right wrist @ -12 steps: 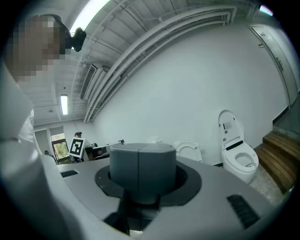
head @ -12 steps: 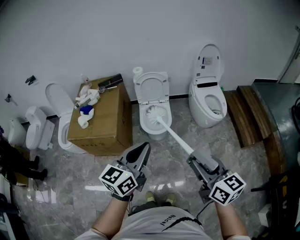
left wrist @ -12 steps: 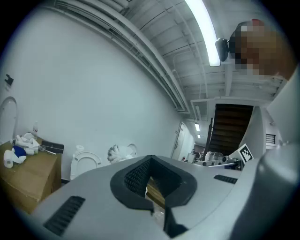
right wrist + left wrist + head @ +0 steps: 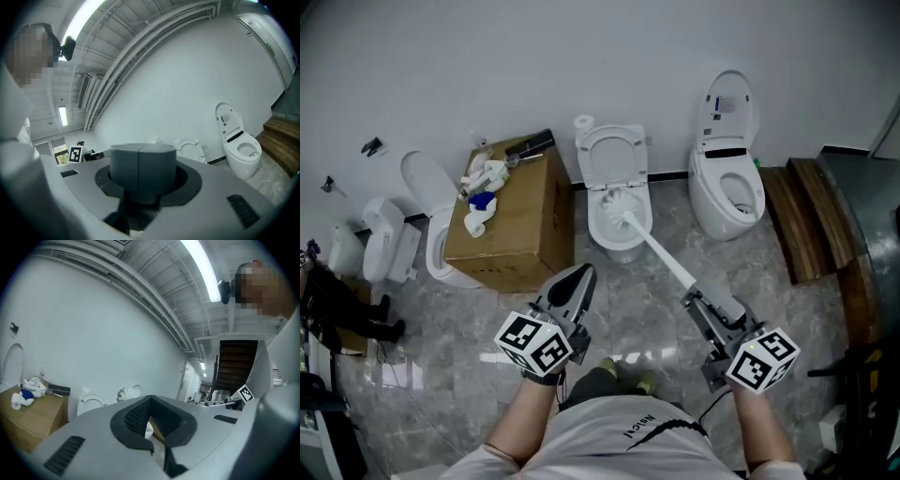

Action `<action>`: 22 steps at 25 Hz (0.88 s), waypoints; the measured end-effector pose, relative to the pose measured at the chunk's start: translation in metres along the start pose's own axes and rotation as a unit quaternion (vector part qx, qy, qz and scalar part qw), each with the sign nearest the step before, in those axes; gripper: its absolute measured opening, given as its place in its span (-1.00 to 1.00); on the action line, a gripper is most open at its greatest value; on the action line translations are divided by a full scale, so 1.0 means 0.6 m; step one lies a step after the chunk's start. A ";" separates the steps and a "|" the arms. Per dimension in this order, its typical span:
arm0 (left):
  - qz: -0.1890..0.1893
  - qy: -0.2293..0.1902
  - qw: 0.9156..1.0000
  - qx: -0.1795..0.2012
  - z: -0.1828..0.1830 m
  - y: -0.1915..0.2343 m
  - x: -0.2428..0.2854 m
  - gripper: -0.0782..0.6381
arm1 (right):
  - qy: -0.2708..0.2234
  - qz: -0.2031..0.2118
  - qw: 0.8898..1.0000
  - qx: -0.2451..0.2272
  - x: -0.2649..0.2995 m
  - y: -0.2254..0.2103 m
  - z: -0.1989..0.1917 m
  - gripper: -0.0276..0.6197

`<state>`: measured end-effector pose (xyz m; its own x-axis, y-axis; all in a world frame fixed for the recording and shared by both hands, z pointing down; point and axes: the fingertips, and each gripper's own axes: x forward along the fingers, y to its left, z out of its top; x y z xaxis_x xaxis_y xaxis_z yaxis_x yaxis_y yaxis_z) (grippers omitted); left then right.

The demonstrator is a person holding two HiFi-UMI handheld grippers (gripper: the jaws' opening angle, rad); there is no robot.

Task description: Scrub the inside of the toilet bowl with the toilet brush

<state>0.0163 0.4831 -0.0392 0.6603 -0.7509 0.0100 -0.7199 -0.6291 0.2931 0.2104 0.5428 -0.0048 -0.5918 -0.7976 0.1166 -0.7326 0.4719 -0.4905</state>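
The brush (image 4: 653, 247) has its white head down inside the bowl of the middle toilet (image 4: 592, 219), toward the bowl's far side. Its pale handle slants back toward me and to the right. My right gripper (image 4: 697, 298) is clamped on the near end of that handle, and in the right gripper view the grey butt of the handle fills the space between the jaws. The seat (image 4: 611, 155) of this toilet stands up against the white wall. My left gripper (image 4: 583, 275) hangs near the floor, left of the handle and clear of it, its jaws closed with nothing between them. A cardboard box (image 4: 516, 230) sits just left of the toilet, with white and blue bits on top. A second toilet (image 4: 727, 199) stands to the right with its lid up. Wooden steps (image 4: 811, 230) lie beyond it.
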 end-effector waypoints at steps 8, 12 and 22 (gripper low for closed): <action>0.026 -0.003 1.000 0.012 0.000 0.063 0.031 -0.76 | 0.014 -0.018 0.999 0.039 0.046 -0.047 0.001 -0.43; 0.037 0.002 0.999 0.011 -0.006 0.131 0.064 -0.76 | 0.033 -0.037 0.998 0.040 0.104 -0.080 -0.006 -0.43; 0.026 0.040 0.999 0.010 -0.005 0.353 0.206 -0.76 | 0.086 -0.089 0.992 0.016 0.329 -0.153 -0.007 -0.43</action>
<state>-0.0541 0.2578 0.0269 0.6369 -0.7642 0.1019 -0.7568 -0.5945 0.2719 0.1594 0.3436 0.0669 -0.5050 -0.7898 0.3482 -0.8211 0.3153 -0.4758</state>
